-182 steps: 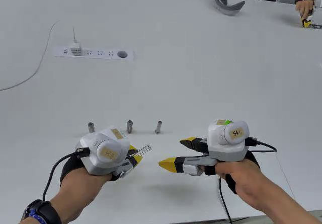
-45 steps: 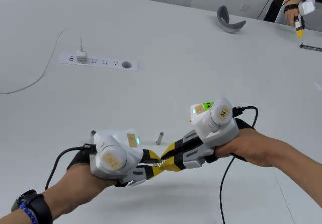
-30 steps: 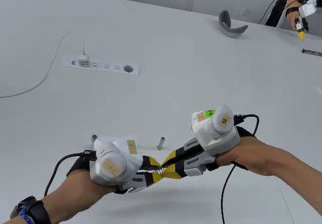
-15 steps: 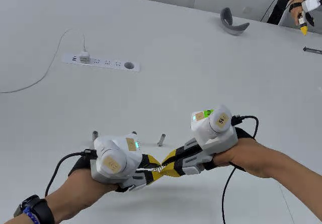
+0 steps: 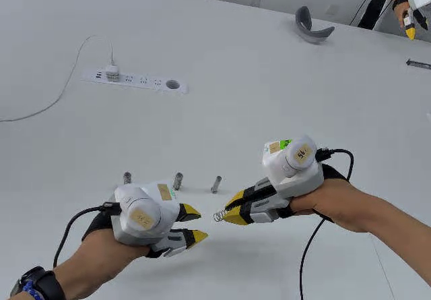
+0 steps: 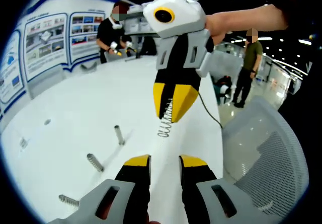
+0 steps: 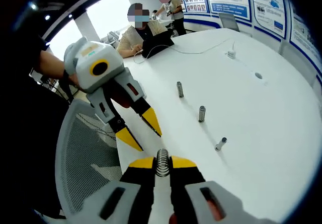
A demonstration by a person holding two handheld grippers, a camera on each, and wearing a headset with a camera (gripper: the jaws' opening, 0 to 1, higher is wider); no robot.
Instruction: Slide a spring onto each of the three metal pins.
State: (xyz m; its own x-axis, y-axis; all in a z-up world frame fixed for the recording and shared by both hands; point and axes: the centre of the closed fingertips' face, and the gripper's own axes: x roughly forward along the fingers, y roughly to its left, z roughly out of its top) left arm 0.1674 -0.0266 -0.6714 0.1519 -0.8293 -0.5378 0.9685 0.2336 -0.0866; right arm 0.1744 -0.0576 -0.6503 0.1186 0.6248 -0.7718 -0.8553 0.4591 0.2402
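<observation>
On the white desk (image 5: 269,98) the bare pin (image 5: 216,184) stood at the person's right end of a row of three short metal pins. The middle pin (image 5: 178,180) was near it on the left, and the outer pin (image 5: 127,177) stood further along on the same side. Both of these showed a coiled outline around the shaft, while the bare pin looked smooth.

The right hand-held gripper (image 5: 231,215) hung near the bare pin, on the side closer to the person. Its yellow-tipped jaws were pressed together on one end of the spring (image 5: 219,215). The rest of the spring stuck out free beyond the tips. I could not tell if the spring touched the desk.

The left hand-held gripper (image 5: 194,223) was also on the person's side of the bare pin, a little more to the left. Its jaws stood clearly apart with nothing between them. Its tips pointed toward the spring but were apart from it.

A power strip (image 5: 138,81) lay well beyond the bare pin, to the left.
</observation>
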